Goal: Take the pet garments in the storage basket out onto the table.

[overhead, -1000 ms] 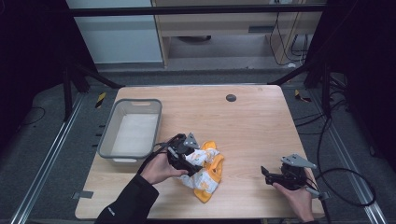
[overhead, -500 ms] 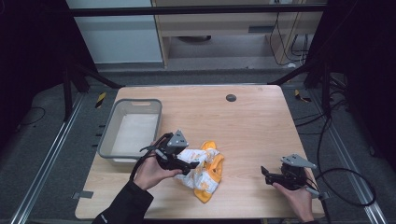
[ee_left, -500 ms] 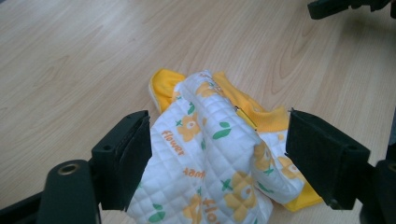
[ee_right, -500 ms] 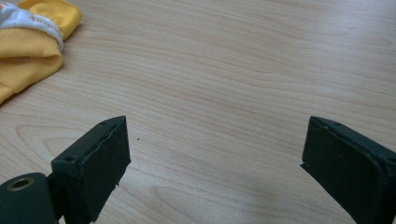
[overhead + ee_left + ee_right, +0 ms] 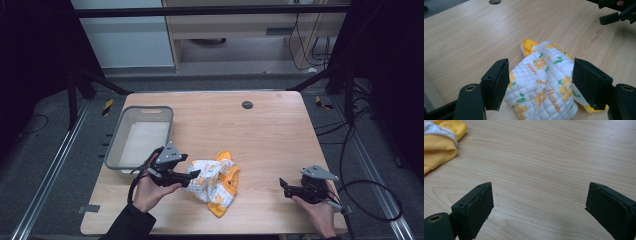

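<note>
Garment (image 5: 216,181), quilted w/ yellow trim, lay crumpled at centre-bottom of counter (image 5: 270,130). Left claw (image 5: 189,176) spread, straddling its edge, not pinching; right claw (image 5: 283,183) spread, well apart. Likely step: grasp approach; next move needs closing on cloth.

The quilted cloth (image 5: 544,85) runs off the left gripper view's bottom edge, its yellow lining mostly hidden underneath.

A lab-like workroom: a wooden table (image 5: 270,130) framed by dark metal struts (image 5: 90,82), with loose cables (image 5: 370,195) on grey floor.
</note>
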The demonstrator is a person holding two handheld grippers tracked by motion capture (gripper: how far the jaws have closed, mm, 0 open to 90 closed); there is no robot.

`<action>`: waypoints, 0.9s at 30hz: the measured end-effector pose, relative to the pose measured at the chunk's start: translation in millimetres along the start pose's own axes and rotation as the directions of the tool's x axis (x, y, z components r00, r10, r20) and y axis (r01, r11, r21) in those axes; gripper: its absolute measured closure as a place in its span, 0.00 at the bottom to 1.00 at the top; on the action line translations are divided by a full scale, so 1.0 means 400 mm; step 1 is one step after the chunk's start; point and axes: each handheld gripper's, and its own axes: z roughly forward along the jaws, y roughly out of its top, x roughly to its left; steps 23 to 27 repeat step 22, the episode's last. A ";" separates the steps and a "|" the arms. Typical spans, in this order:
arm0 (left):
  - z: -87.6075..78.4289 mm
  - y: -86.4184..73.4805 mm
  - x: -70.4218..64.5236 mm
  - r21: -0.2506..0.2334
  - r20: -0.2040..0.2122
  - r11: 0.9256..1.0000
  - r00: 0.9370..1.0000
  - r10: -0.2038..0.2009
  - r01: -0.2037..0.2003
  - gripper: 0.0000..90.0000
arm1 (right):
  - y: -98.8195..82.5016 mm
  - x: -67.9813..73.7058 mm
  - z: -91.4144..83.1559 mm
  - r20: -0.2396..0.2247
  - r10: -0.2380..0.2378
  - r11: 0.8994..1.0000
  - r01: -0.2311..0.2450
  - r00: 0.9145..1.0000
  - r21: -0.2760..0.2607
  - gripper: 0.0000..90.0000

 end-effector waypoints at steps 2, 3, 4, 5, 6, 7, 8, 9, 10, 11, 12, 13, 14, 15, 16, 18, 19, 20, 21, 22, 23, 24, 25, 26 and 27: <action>-0.010 -0.017 0.005 -0.011 -0.017 1.000 1.000 -0.011 0.011 0.35 | 0.000 0.000 0.000 0.000 -0.001 1.000 0.001 1.000 0.000 0.08; -0.016 -0.026 0.007 -0.018 -0.025 1.000 1.000 -0.017 0.016 0.36 | 0.000 0.000 -0.001 0.000 -0.001 1.000 0.001 1.000 0.000 0.08; -0.022 -0.035 0.009 -0.025 -0.033 0.999 0.999 -0.027 0.027 0.37 | 0.000 0.000 -0.001 0.000 -0.002 1.000 0.002 1.000 0.000 0.08; -0.027 -0.044 0.011 -0.035 -0.040 0.999 0.998 -0.037 0.036 0.37 | 0.000 0.000 0.000 0.001 -0.001 1.000 0.001 1.000 0.000 0.08; -0.031 -0.052 0.012 -0.042 -0.044 0.998 0.998 -0.051 0.049 0.37 | 0.000 0.000 0.000 0.001 0.000 1.000 0.000 1.000 0.001 0.08; -0.038 -0.064 0.015 -0.054 -0.049 0.997 0.997 -0.059 0.057 0.37 | 0.000 0.000 0.001 0.001 -0.002 1.000 0.002 1.000 0.002 0.08; -0.041 -0.070 0.016 -0.060 -0.052 0.996 0.997 -0.062 0.058 0.38 | -0.001 0.001 0.001 0.000 -0.003 1.000 0.003 1.000 0.003 0.08; -0.043 -0.075 0.017 -0.064 -0.055 0.996 0.996 -0.067 0.063 0.39 | -0.001 0.001 0.001 0.001 -0.003 1.000 0.003 1.000 0.003 0.08; -0.047 -0.082 0.018 -0.068 -0.059 0.995 0.996 -0.071 0.067 0.39 | -0.001 0.001 0.001 0.001 -0.003 1.000 0.003 1.000 0.003 0.08; -0.051 -0.090 0.019 -0.078 -0.062 0.994 0.995 -0.080 0.075 0.40 | -0.001 0.001 0.001 0.002 -0.003 1.000 0.003 1.000 0.003 0.08; -0.054 -0.094 0.020 -0.083 -0.063 0.993 0.994 -0.084 0.079 0.41 | -0.001 0.001 0.001 0.002 -0.003 1.000 0.003 1.000 0.004 0.08; -0.056 -0.100 0.021 -0.090 -0.068 0.992 0.994 -0.091 0.085 0.41 | -0.001 0.001 0.001 0.003 -0.005 1.000 0.005 1.000 0.004 0.08; -0.059 -0.106 0.021 -0.091 -0.075 0.992 0.993 -0.092 0.085 0.42 | -0.001 0.001 0.001 0.003 -0.005 1.000 0.005 1.000 0.004 0.08; -0.061 -0.112 0.022 -0.093 -0.081 0.992 0.992 -0.095 0.087 0.42 | -0.001 0.001 0.001 0.004 -0.007 1.000 0.007 1.000 0.004 0.08; -0.064 -0.117 0.024 -0.094 -0.082 0.991 0.992 -0.100 0.093 0.43 | -0.001 0.001 0.000 0.004 -0.006 1.000 0.006 1.000 0.005 0.08; -0.071 -0.129 0.025 -0.106 -0.093 0.989 0.990 -0.109 0.099 0.44 | -0.002 0.002 0.000 0.004 -0.005 1.000 0.005 1.000 0.006 0.08; -0.075 -0.135 0.026 -0.111 -0.094 0.988 0.989 -0.117 0.106 0.44 | -0.002 0.002 0.000 0.004 -0.006 1.000 0.006 1.000 0.006 0.08; -0.079 -0.142 0.026 -0.115 -0.097 0.987 0.988 -0.120 0.109 0.44 | -0.002 0.002 -0.001 0.005 -0.007 1.000 0.007 1.000 0.005 0.08; -0.083 -0.148 0.026 -0.117 -0.103 0.987 0.987 -0.121 0.108 0.44 | -0.002 0.002 -0.001 0.005 -0.009 1.000 0.009 1.000 0.003 0.08; -0.088 -0.154 0.027 -0.118 -0.107 0.987 0.986 -0.124 0.111 0.44 | -0.002 0.002 -0.002 0.004 -0.003 1.000 0.003 1.000 0.004 0.08; -0.088 -0.154 0.027 -0.118 -0.107 0.987 0.986 -0.124 0.111 0.44 | -0.002 0.002 -0.002 0.004 -0.003 1.000 0.003 1.000 0.004 0.08; -0.088 -0.154 0.027 -0.118 -0.107 0.987 0.986 -0.124 0.111 0.44 | -0.002 0.002 -0.002 0.004 -0.003 1.000 0.003 1.000 0.004 0.08; -0.088 -0.154 0.027 -0.118 -0.107 0.987 0.986 -0.124 0.111 0.44 | -0.002 0.002 -0.002 0.004 -0.003 1.000 0.003 1.000 0.004 0.08; -0.088 -0.154 0.027 -0.118 -0.107 0.987 0.986 -0.124 0.111 0.44 | -0.002 0.002 -0.002 0.004 -0.003 1.000 0.003 1.000 0.004 0.08; -0.088 -0.154 0.027 -0.118 -0.107 0.987 0.986 -0.124 0.111 0.44 | -0.002 0.002 -0.002 0.004 -0.003 1.000 0.003 1.000 0.004 0.08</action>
